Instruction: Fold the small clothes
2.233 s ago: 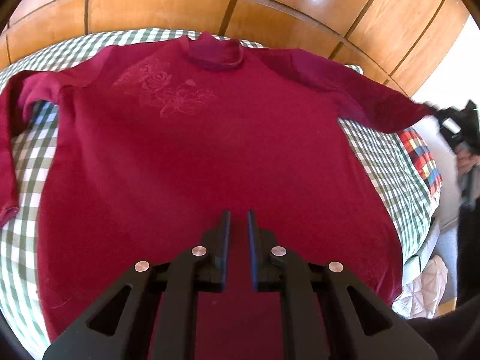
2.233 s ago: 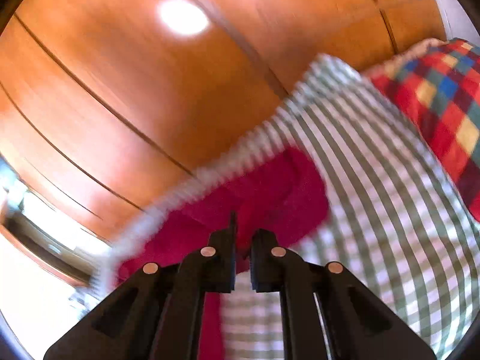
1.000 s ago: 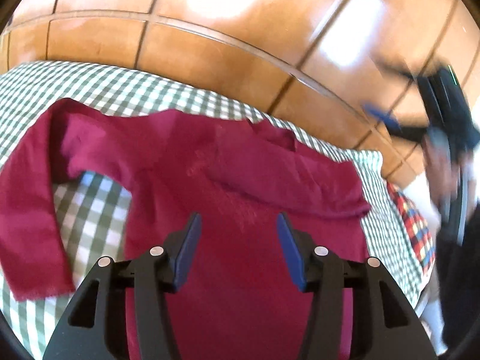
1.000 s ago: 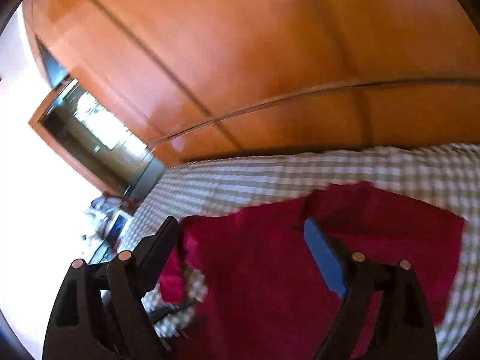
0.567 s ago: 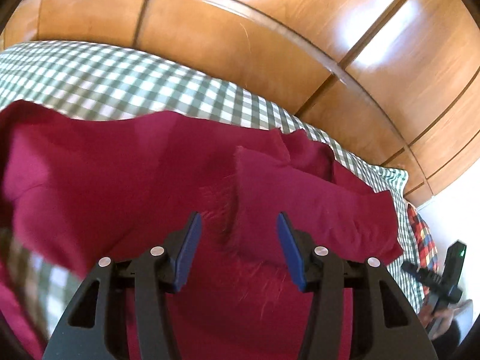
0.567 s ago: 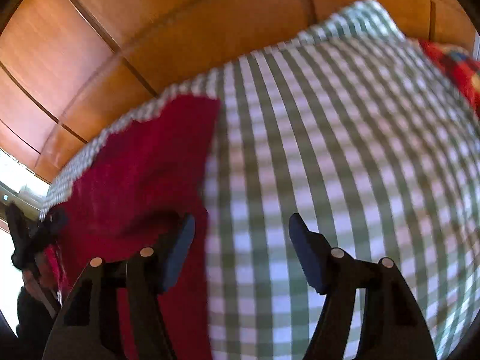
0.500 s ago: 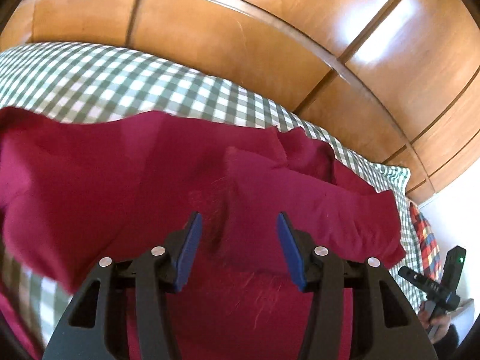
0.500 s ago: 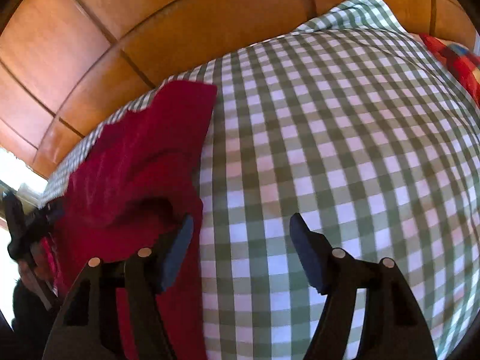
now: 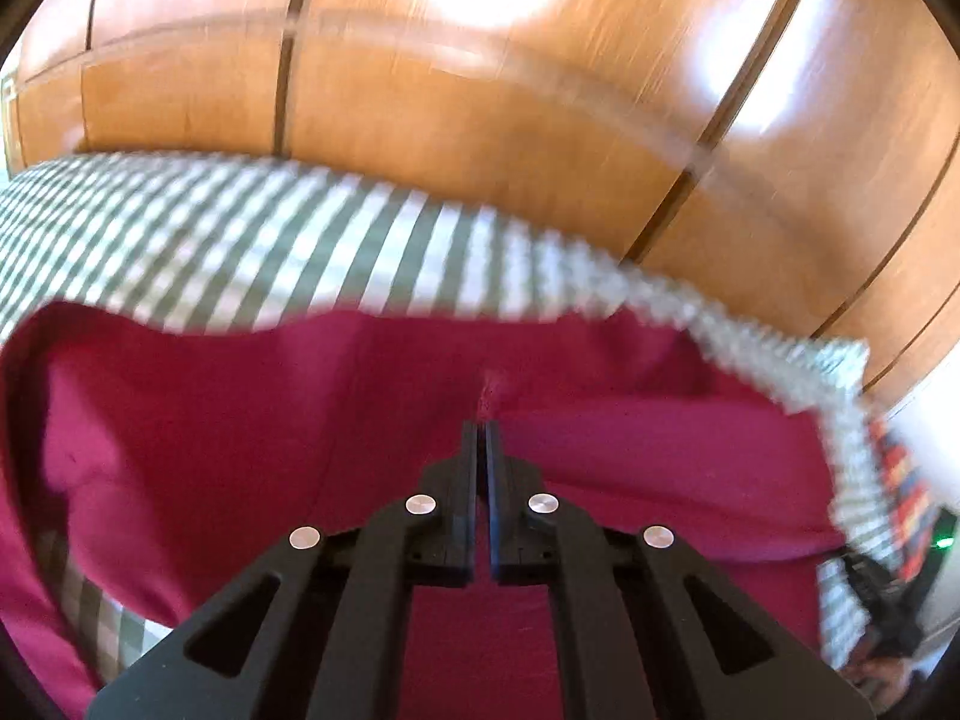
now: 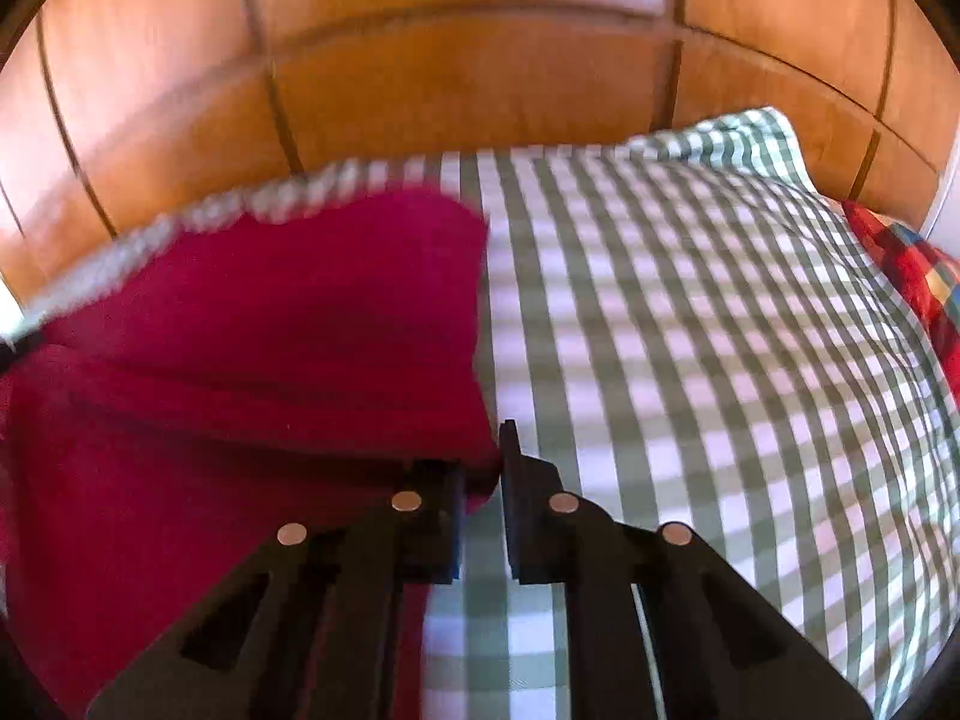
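A crimson sweater (image 9: 252, 438) lies on the green-checked bed cover (image 9: 252, 252), with one sleeve folded across its body. In the left wrist view my left gripper (image 9: 481, 427) has its jaws closing to a hairline gap. They pinch a small pucker of the sweater's cloth at the tips. In the right wrist view the sweater (image 10: 288, 348) fills the left half. My right gripper (image 10: 495, 456) is closing on its right edge, and red cloth is clamped between the jaws and covers the left finger. Both views are motion-blurred.
Glossy wooden panels (image 9: 480, 120) rise behind the bed. Bare checked cover (image 10: 720, 360) stretches right of the sweater. A multicoloured plaid cushion (image 10: 918, 276) lies at the bed's far right. A person's hand (image 9: 879, 675) with a black gripper body shows at the left view's lower right edge.
Both grippers went from wide open to shut. The left one closed on cloth by the folded sleeve's end. The right one swung down and clamped the sweater's right edge.
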The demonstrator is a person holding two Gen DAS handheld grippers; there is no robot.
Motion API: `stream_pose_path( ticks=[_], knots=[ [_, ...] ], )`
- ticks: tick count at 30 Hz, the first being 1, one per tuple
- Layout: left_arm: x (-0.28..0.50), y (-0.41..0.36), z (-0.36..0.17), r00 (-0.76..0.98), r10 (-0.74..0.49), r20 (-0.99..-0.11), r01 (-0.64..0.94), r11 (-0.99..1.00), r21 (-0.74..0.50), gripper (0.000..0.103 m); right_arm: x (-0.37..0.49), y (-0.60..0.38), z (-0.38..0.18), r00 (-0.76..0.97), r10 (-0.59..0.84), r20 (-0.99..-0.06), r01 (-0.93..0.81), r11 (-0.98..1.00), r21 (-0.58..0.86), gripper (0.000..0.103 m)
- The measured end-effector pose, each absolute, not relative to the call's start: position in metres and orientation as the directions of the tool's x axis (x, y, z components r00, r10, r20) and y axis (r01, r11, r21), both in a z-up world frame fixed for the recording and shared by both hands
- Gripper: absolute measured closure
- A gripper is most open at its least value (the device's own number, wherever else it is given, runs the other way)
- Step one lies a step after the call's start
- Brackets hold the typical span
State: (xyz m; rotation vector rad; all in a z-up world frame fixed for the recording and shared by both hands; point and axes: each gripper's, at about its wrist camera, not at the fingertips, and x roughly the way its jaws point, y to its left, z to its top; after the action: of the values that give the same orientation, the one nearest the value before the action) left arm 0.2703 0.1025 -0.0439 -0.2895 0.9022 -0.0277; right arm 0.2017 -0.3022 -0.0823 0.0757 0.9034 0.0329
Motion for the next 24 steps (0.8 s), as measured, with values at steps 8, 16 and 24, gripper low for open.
stream_pose_path(
  ticks=[8, 16, 24],
  knots=[
    [0.263, 0.088, -0.053, 0.594, -0.070, -0.801, -0.101, 0.982, -0.161, 0.100, 0.204, -0.301, -0.081, 0.619, 0.022, -0.785, 0.026, 0.999, 0.048, 0.053],
    [0.157, 0.173, -0.012, 0.670, 0.021, -0.742, -0.234, 0.955, -0.183, 0.100, 0.149, -0.316, -0.050, 0.661, 0.088, -0.745, 0.018, 0.991, 0.133, 0.026],
    [0.019, 0.249, -0.026, 0.623, 0.227, -0.749, -0.405, 0.912, -0.061, 0.053, 0.110, -0.250, -0.047, 0.641, 0.220, -0.735, -0.147, 0.975, 0.164, 0.023]
  ],
)
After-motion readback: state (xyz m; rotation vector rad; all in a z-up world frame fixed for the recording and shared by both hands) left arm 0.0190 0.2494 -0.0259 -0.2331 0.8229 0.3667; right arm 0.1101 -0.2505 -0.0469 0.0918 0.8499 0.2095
